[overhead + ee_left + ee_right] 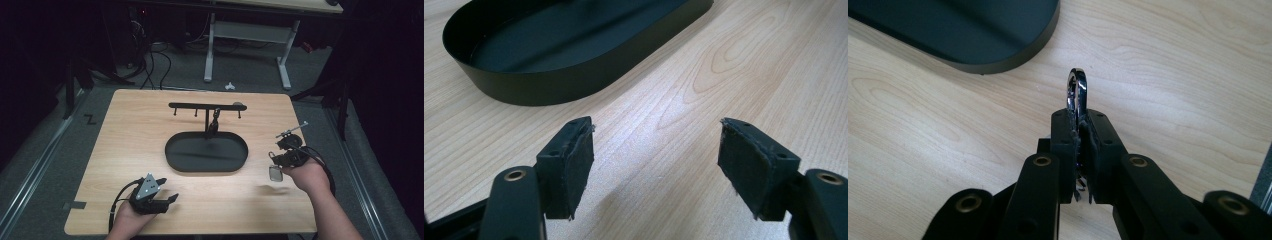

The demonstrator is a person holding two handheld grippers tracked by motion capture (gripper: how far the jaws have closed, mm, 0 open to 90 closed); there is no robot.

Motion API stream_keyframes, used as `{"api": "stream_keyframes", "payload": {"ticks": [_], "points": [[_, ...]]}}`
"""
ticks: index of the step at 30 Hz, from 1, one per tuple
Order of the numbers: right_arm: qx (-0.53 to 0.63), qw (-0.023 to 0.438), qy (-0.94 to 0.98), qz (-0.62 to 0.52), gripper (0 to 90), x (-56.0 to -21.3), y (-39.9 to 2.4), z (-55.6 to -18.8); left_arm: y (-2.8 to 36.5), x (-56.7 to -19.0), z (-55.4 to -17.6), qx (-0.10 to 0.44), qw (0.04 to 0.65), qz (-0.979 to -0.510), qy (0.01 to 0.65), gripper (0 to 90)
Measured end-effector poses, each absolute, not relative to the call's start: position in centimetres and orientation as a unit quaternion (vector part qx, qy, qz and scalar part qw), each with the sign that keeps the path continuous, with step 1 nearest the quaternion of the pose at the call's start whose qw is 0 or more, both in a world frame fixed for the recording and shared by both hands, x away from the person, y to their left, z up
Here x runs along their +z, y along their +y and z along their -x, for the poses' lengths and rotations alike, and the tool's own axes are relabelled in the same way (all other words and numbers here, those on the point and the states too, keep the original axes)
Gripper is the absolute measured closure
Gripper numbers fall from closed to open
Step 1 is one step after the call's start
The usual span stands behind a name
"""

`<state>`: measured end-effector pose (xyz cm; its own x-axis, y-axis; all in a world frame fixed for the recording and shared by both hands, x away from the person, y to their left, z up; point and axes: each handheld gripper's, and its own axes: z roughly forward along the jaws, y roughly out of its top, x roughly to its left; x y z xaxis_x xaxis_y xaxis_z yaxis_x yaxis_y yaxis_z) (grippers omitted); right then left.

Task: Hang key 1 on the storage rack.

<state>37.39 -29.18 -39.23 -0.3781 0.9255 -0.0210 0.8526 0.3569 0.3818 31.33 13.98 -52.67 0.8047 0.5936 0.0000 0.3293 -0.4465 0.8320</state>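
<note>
Right tongs (1079, 131) over wooden table (125, 150) — dark room

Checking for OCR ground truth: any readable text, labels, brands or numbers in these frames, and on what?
None readable.
Dark mark on the floor left of the table: a zigzag shaped like "Z", maybe tape rather than a letter.
Black oval tray, black hook rack, silver metal clip pinched in the right claw, open left claw: no print or labels visible.
</note>
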Motion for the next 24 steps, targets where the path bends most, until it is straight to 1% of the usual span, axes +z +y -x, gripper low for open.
{"api": "stream_keyframes", "payload": {"ticks": [13, 22, 24], "points": [[0.155, 0.122, 0.816, -0.544, 84.2, -38.7, -28.9, -37.5, 14.0, -52.6, -31.4, 0.148, 0.448, -0.838, 0.274, 30.7], [0.158, 0.123, 0.821, -0.535, 84.2, -37.8, -27.8, -38.0, 14.0, -52.6, -31.4, 0.147, 0.448, -0.838, 0.274, 30.7], [0.169, 0.117, 0.819, -0.535, 84.2, -37.7, -27.4, -38.2, 14.0, -52.6, -31.4, 0.147, 0.448, -0.838, 0.274, 30.7]]}}
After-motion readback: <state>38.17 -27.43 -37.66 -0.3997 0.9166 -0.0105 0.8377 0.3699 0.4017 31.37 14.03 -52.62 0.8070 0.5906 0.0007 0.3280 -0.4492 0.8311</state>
